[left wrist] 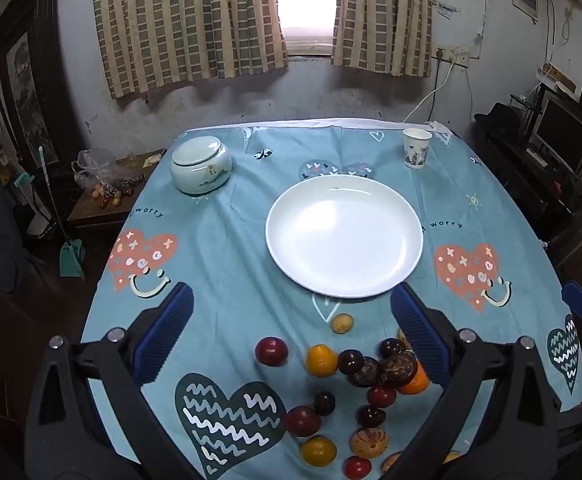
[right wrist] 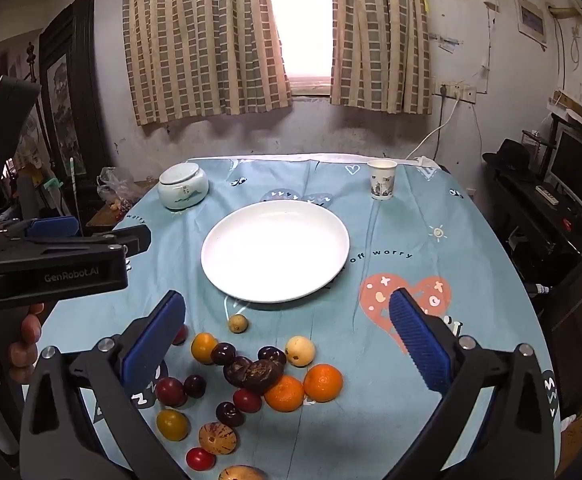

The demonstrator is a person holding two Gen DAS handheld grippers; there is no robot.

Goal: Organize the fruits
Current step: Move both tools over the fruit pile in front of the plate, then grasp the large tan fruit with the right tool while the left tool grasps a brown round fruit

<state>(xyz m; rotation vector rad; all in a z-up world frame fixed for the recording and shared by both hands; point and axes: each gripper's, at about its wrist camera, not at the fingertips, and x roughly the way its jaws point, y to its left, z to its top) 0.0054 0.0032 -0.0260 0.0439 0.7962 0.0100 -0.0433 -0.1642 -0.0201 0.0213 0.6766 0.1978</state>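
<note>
Small round fruits are scattered on the table before an empty white plate. Both hand-held grippers, left and right, are spread wide, nothing pinched. Fruits judged light, smooth, bruisable; each is best gripped gently across its middle.

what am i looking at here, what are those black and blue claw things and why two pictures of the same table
Those claws are handheld grippers; a person holds one in each hand. Each carries a camera looking along its fingers, so you get two views: the left gripper and the right gripper. Both are open and hold nothing. In the right view the left one appears sideways, with the person's fingers below it. On the blue tablecloth sit an empty white plate, a lidded ceramic jar, a paper cup and scattered fruits near the grippers.
</note>
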